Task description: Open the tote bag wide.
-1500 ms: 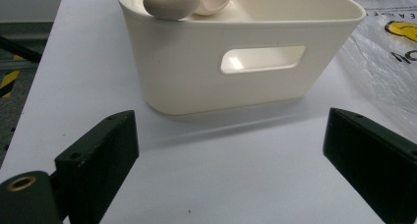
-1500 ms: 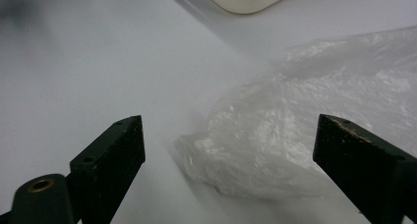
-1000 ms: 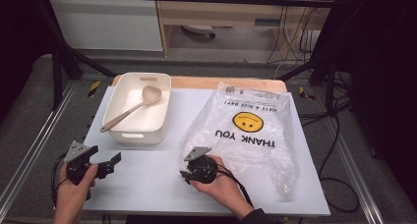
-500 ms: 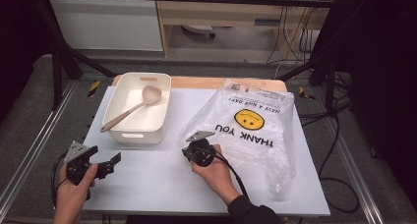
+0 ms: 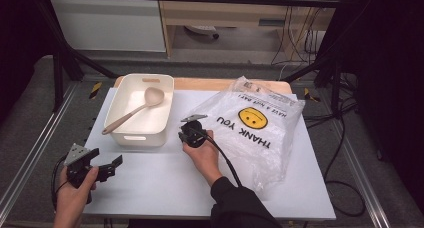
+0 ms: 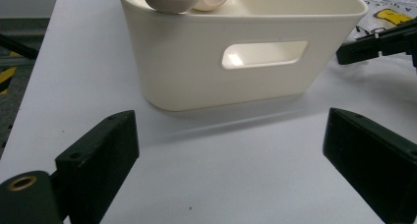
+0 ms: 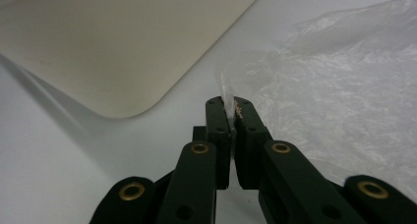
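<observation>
A clear plastic bag [image 5: 260, 130] printed with a yellow smiley and "THANK YOU" lies on the right half of the white table [image 5: 165, 180]. My right gripper [image 5: 192, 133] is at the bag's left edge, shut on a thin flap of the plastic bag [image 7: 227, 95]. A cream tub [image 5: 140, 113] stands at the back left with a beige ladle [image 5: 132, 113] leaning in it. My left gripper [image 5: 112, 165] hovers near the front left corner, open, with nothing between its jaws. The tub [image 6: 236, 42] stands ahead of the left gripper [image 6: 231, 150].
Metal rails run along both sides of the table. Black cables hang off the right side toward the floor. A wooden strip [image 5: 200, 83] borders the table's far edge. The right gripper's cable trails back along the person's forearm [image 5: 225, 173].
My right gripper has moved forward from the table's front middle to the bag's left edge beside the tub. The left gripper has stayed in place.
</observation>
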